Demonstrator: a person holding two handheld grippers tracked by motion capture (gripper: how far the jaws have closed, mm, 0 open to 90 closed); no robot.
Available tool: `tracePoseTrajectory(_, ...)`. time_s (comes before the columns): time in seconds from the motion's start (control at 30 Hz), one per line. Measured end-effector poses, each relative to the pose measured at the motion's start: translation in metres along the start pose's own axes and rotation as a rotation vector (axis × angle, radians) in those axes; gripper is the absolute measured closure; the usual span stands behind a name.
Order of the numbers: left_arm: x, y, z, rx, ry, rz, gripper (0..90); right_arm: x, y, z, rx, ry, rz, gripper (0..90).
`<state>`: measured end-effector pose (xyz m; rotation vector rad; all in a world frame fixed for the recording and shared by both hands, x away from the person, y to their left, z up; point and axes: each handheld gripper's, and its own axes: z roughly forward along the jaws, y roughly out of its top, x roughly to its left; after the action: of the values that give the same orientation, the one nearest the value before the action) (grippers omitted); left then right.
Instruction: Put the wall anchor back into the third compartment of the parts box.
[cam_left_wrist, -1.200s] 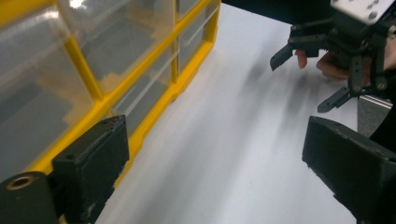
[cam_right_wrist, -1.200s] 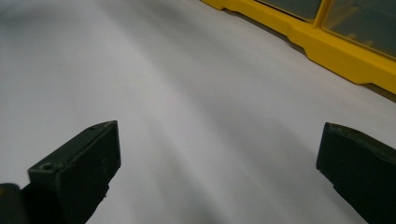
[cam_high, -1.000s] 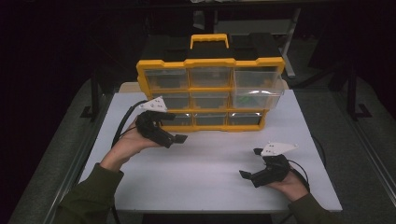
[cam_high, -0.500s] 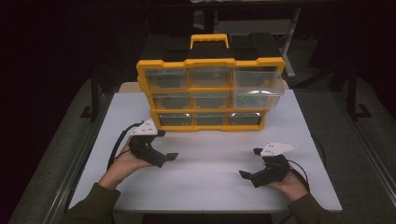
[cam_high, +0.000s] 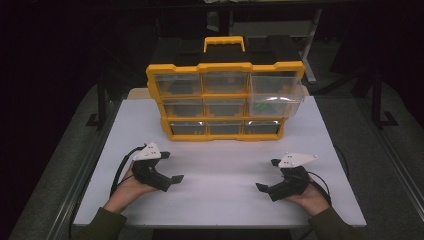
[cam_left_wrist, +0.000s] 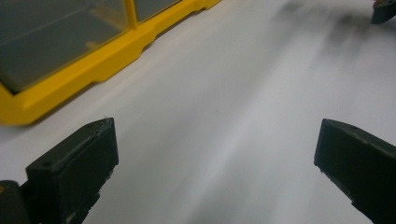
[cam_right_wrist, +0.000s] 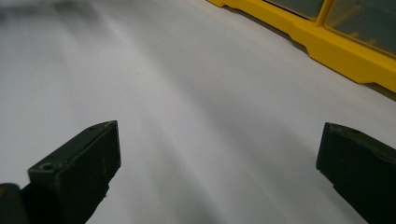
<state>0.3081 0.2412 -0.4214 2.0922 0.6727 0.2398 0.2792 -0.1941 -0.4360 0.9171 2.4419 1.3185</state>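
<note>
Left gripper (cam_high: 169, 167): jaws spread wide, nothing between them; down low on the table at about 7 o'clock, tips aimed toward 3 o'clock.
Left jaws, own camera (cam_left_wrist: 212, 179): two black blocks far apart, bare white tabletop in the gap.
Left hand (cam_high: 131, 186): wrapped around the gripper from below, olive sleeve (cam_high: 99, 226) running off the near edge.
Right gripper (cam_high: 269, 175): jaws open as well, gripping nothing; low at about 5 o'clock, tips aimed toward 9 o'clock, facing the left one across the table.
Right jaws, own camera (cam_right_wrist: 217, 179): black blocks wide apart, plain white surface between.
Right hand (cam_high: 307, 197): cupped under the gripper, cable (cam_high: 325, 186) looping beside it.
Grey plates: one on top of each gripper, pale and three-cornered.
Gap between grippers: well apart, open tabletop in the middle.
Table (cam_high: 225, 200): white top, dark surroundings all round.
Organizer case (cam_high: 225, 97): yellow frame with clear-fronted drawers in three rows of three, black top and yellow carry handle (cam_high: 223, 44); standing upright at 12 o'clock, well apart from both grippers.
Top-right drawer (cam_high: 276, 97): pulled forward and sticking out past the frame, something green faintly visible inside, too dim to name.
Case edge, left gripper view: yellow base (cam_left_wrist: 93, 60) at 10 o'clock.
Case edge, right gripper view: yellow base (cam_right_wrist: 327, 44) at 2 o'clock.
</note>
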Motion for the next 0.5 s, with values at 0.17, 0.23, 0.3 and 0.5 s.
tracePoseTrajectory(0.17,0.0,-0.016,-0.004,-0.005,0.012,-0.007,0.0,0.0,0.0,0.0,0.003,0.004,0.003,0.0)
tracePoseTrajectory(0.23,0.0,-0.021,-0.005,-0.013,0.008,-0.01,0.0,0.0,0.0,0.0,0.003,0.004,0.002,0.0)
tracePoseTrajectory(0.3,-0.001,-0.025,-0.007,-0.013,0.022,-0.008,0.0,0.001,0.0,0.0,0.005,0.002,0.001,0.0)
tracePoseTrajectory(0.5,-0.001,-0.032,-0.011,-0.038,0.023,-0.006,0.0,0.001,0.0,0.001,0.009,0.0,-0.003,0.0)
